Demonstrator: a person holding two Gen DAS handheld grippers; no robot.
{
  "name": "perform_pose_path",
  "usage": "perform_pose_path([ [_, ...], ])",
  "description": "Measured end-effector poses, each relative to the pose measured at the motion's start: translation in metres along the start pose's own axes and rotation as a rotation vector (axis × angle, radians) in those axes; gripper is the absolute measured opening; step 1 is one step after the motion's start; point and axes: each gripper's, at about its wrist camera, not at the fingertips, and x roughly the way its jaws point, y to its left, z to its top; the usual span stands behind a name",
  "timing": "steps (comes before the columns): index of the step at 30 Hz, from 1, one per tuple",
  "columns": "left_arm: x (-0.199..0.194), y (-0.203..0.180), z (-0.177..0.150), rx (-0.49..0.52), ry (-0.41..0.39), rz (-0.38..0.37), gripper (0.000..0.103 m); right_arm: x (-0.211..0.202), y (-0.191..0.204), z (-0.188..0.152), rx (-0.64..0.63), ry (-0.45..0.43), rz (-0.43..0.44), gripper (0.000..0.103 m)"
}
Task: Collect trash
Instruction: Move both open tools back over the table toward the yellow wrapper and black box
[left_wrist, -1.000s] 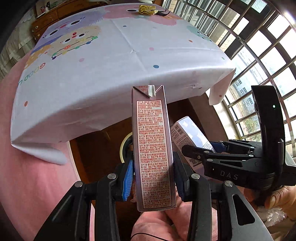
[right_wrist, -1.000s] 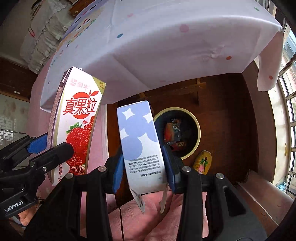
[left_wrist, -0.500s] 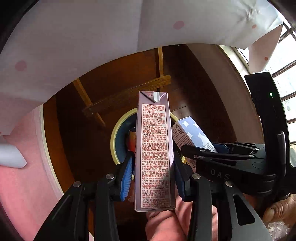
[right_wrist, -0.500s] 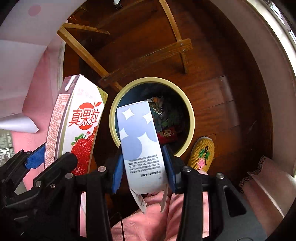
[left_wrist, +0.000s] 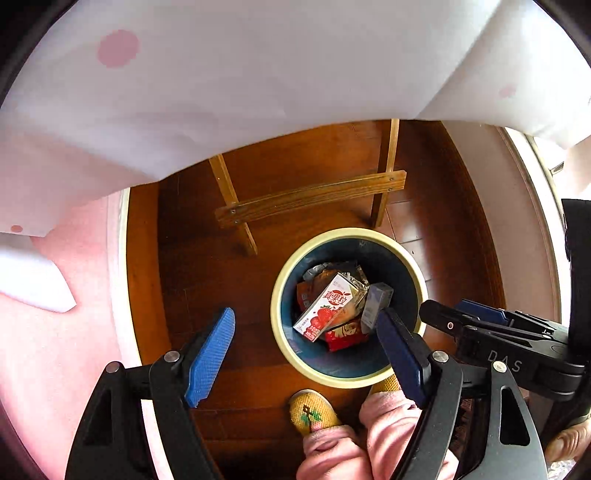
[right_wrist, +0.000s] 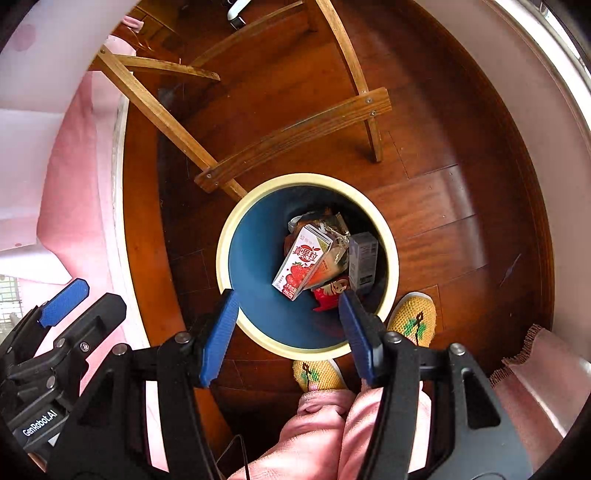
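Observation:
A round bin with a cream rim (left_wrist: 274, 295) (right_wrist: 221, 236) and dark blue inside stands on the wooden floor below both grippers. Inside it lies a strawberry milk carton (left_wrist: 327, 310) (right_wrist: 301, 260), with a pale blue-grey carton (left_wrist: 375, 304) (right_wrist: 364, 262) beside it on crumpled wrappers. My left gripper (left_wrist: 306, 328) hangs open above the bin's left edge with nothing between its blue pads. My right gripper (right_wrist: 288, 306) is open above the bin's near rim, also with nothing in it; it shows at the right of the left wrist view.
Wooden table legs and a crossbar (left_wrist: 310, 197) (right_wrist: 295, 129) stand just behind the bin. A white spotted tablecloth (left_wrist: 258, 74) hangs overhead. A person's yellow slippers (left_wrist: 312, 410) (right_wrist: 412, 319) and pink trouser legs (right_wrist: 325, 424) are at the bin's near side. A pink cloth (right_wrist: 81, 166) lies left.
Both grippers have opened and let go of their cartons, which now lie in the bin. The views have tilted further down over the bin.

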Motion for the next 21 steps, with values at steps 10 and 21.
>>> perform_pose_path([
  [10,-0.092,0.01,0.01,-0.07,-0.061,-0.001,0.084,-0.075,0.038,-0.001,-0.044,-0.053,0.013,0.056],
  [21,-0.251,0.008,0.022,-0.029,-0.202,-0.052,0.087,-0.219,0.084,-0.012,-0.051,-0.167,0.064,0.063],
])
